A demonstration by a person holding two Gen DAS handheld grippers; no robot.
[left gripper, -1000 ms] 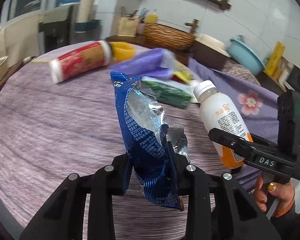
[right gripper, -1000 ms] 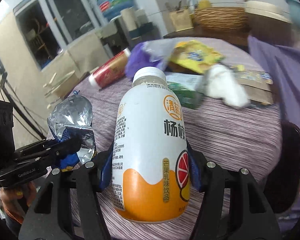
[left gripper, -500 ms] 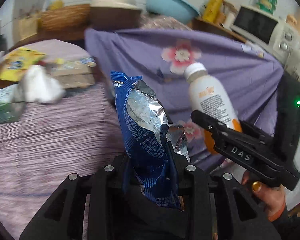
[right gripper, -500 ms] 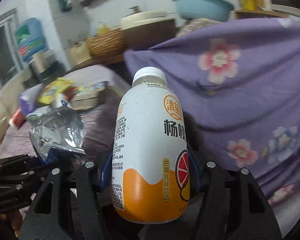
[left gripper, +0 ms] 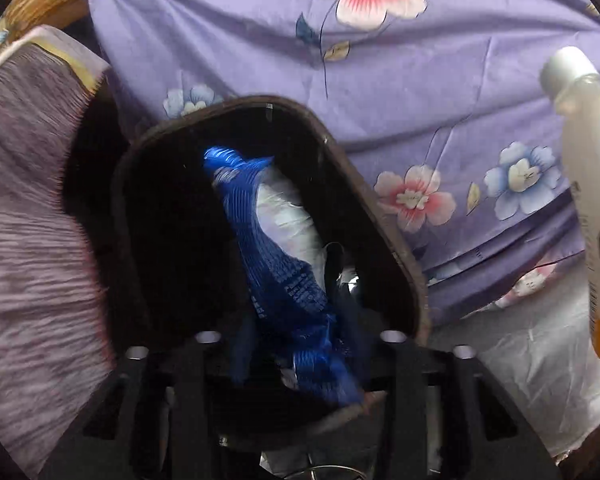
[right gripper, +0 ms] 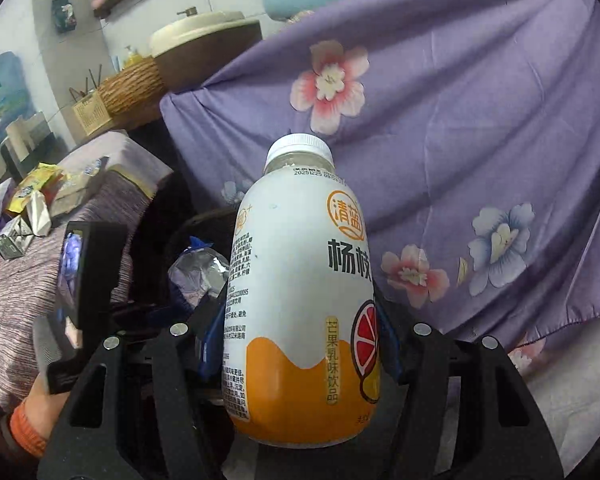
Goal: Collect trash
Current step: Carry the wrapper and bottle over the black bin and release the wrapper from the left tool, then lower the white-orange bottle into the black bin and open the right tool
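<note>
The left tongs [left gripper: 300, 344] clench a blue snack bag [left gripper: 276, 264] over a dark bin [left gripper: 384, 236]. At 3 o'clock, the right tongs [right gripper: 300, 344] grip a white bottle [right gripper: 300, 300].

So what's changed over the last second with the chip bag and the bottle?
Both grippers swung away from the table. The left gripper now holds the blue chip bag over the dark bin. Unchanged: the right gripper grips the white bottle; nothing released.

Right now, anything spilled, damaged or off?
Nothing spilled. The blue snack bag in the left hand-held gripper is torn open and crumpled, over the dark bin. The capped bottle sits upright in the right hand-held gripper.
</note>
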